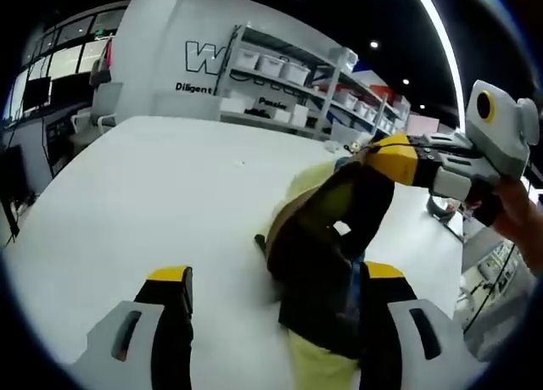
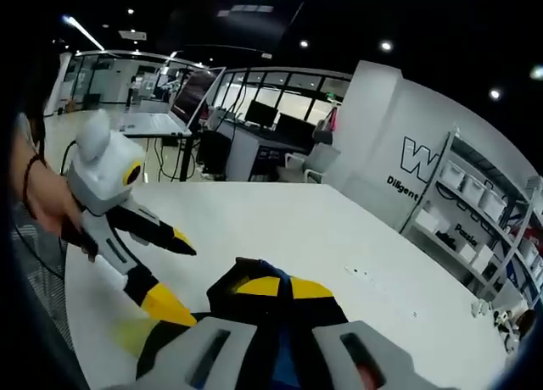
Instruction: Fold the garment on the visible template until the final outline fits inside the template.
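Garment (image 1: 327, 263), dark with pale yellow parts, sits bunched on the white surface (image 1: 153, 203), right of centre in the left gripper view. Left gripper (image 1: 276, 322): fingers spread wide, nothing between them; the right-hand finger lies against or over the cloth edge, the left-hand one over bare surface. Reads as released, parked low beside the pile so it doesn't drag fabric. Right gripper (image 1: 399, 161) comes in from the right, yellow-tipped fingers at the raised upper part of the garment. Cloth rises toward it, so probably lifting that part to carry a fold over. Can't confirm the pinch from this angle. Shelving with white bins (image 1: 288, 76) in the background.

Right gripper view: right gripper (image 2: 276, 301) has fingers close together with dark fabric and a strip of blue between and around the yellow tips, so clenched on the garment (image 2: 254, 322). Cloth is bunched right at the tips, consistent with a lift-and-fold grab. Left gripper (image 2: 165, 263) shows from the left, fingers apart, one yellow tip down near a pale yellow patch at the cloth edge, the other raised clear. A person's hand (image 2: 42, 199) holds it.

Template outline: can't make one out on the surface (image 2: 356, 237) in either view. My read: mid-fold, garment still lumpy, not flat.
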{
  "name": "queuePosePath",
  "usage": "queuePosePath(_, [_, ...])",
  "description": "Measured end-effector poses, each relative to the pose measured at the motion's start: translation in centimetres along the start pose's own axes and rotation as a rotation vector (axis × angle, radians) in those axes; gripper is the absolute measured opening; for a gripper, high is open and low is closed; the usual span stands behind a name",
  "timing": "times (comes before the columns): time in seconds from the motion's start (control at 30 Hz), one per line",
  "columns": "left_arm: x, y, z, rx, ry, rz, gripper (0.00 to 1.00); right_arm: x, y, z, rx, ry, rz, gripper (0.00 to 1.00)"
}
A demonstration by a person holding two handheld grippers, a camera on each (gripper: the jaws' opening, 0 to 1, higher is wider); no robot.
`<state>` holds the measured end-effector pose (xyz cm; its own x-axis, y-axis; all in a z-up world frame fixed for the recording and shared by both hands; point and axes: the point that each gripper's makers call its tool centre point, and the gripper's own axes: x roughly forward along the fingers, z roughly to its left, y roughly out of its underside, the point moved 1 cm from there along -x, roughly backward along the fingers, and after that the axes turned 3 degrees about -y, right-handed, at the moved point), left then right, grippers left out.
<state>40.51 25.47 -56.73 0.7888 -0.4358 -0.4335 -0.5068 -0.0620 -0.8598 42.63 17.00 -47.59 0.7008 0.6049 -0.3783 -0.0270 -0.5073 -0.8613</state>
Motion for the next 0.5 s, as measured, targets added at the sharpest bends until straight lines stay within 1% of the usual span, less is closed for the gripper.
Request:
queuePosePath(0.17, [1.1, -0.1, 0.3, -0.007, -0.001, -0.008, 0.65, -0.2, -0.3, -0.4, 0.006, 0.009, -0.008, 0.0])
queuePosePath(0.27, [1.9, -0.1, 0.2, -0.006, 0.008, -0.013, 0.55, -0.5, -0.6, -0.8, 0.043, 0.02, -0.027, 0.0])
queuePosePath(0.37, [2.4, -0.1, -0.2, 0.0, 0.021, -0.018, 0.48, -0.6, -0.6, -1.0, 0.056, 0.02, -0.035, 0.0])
queuePosePath(0.4, [2.8, -0.3, -0.4, 0.027, 0.038, -0.029, 0.44, -0.7, -0.7, -1.2, 0.063, 0.022, -0.038, 0.0])
queuePosePath(0.43, [2.9, -0.4, -0.4, 0.063, 0.042, -0.039, 0.38, -0.8, -0.8, -1.3, 0.068, 0.024, -0.042, 0.0])
queuePosePath(0.47, [3.1, -0.6, -0.5, 0.1, 0.046, -0.05, 0.35, -0.9, -0.8, -1.4, 0.073, 0.026, -0.047, 0.0])
queuePosePath(0.5, [3.1, -0.5, -0.6, 0.104, 0.05, -0.049, 0.33, -1.0, -0.9, -1.6, 0.076, 0.029, -0.051, 0.0])
